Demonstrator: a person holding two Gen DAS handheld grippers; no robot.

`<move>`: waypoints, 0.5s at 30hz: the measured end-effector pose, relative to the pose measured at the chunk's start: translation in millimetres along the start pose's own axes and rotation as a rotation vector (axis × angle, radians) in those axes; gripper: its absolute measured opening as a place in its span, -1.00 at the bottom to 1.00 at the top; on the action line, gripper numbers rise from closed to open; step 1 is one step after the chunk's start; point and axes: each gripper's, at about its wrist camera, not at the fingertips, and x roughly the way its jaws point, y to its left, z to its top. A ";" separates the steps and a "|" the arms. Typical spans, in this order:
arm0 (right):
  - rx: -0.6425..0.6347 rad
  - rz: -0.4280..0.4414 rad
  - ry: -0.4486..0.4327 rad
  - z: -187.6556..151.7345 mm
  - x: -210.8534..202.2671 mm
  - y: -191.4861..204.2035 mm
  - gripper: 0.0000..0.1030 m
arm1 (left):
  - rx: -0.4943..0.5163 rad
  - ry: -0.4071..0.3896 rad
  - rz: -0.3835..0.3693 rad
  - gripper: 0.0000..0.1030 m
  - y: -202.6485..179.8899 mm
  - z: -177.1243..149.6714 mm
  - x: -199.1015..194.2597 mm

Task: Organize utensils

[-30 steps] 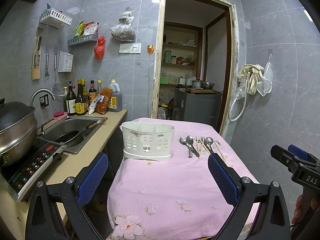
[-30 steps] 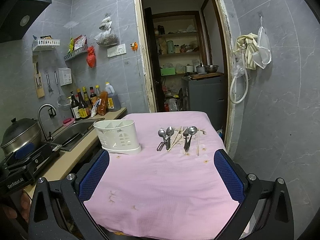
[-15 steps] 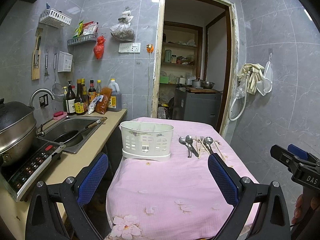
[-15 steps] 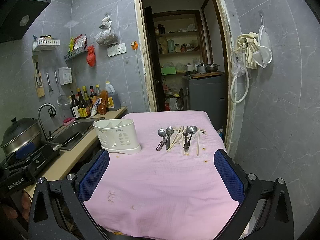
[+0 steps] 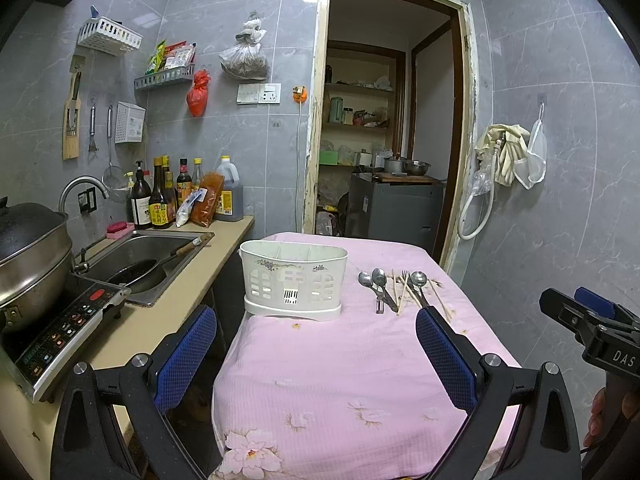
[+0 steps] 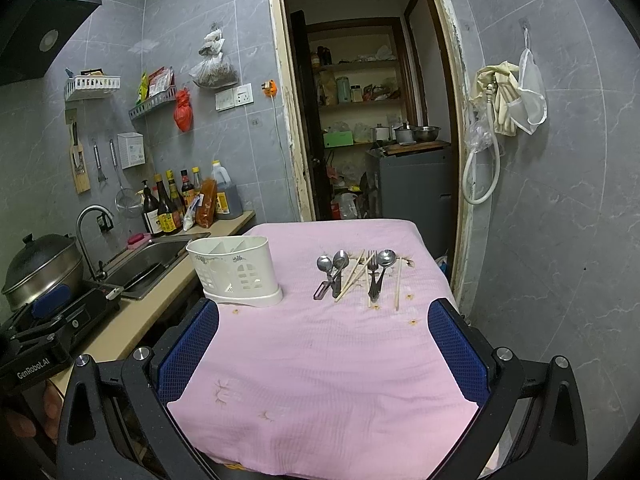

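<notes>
Left gripper (image 5: 316, 352): hung above the near end of the table, its blue-padded fingers spread wide with nothing between them.
Right gripper (image 6: 324, 344): hovered over the near edge too, jaws just as wide and empty-handed.
Utensil holder (image 5: 293, 278): a white, slotted caddy that stood upright on the far left part of the pink tablecloth (image 5: 340, 368); its compartments looked empty as far as I could see.
Spoons (image 6: 334, 264): two lay side by side right of the holder, bowls pointing away; a third spoon (image 6: 385, 260) lay further right.
Fork (image 6: 373, 276): rested between the spoons, tines away.
Chopsticks (image 6: 354, 276): loose wooden sticks were scattered among the metal pieces, some crossing them.
Spacing: the cutlery cluster lay near the holder but apart from it, well ahead of both grippers.
Sink (image 5: 140, 256): sat in the counter left of the table, a dark pan in it.
</notes>
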 end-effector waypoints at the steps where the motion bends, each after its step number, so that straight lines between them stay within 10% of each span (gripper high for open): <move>1: 0.000 0.000 0.000 -0.6 0.3 0.5 0.98 | 0.000 0.000 0.000 0.96 0.0 0.1 0.1; 15: 0.002 -0.005 0.010 -5.9 4.4 3.8 0.98 | 0.003 0.009 -0.006 0.96 0.0 -0.8 1.4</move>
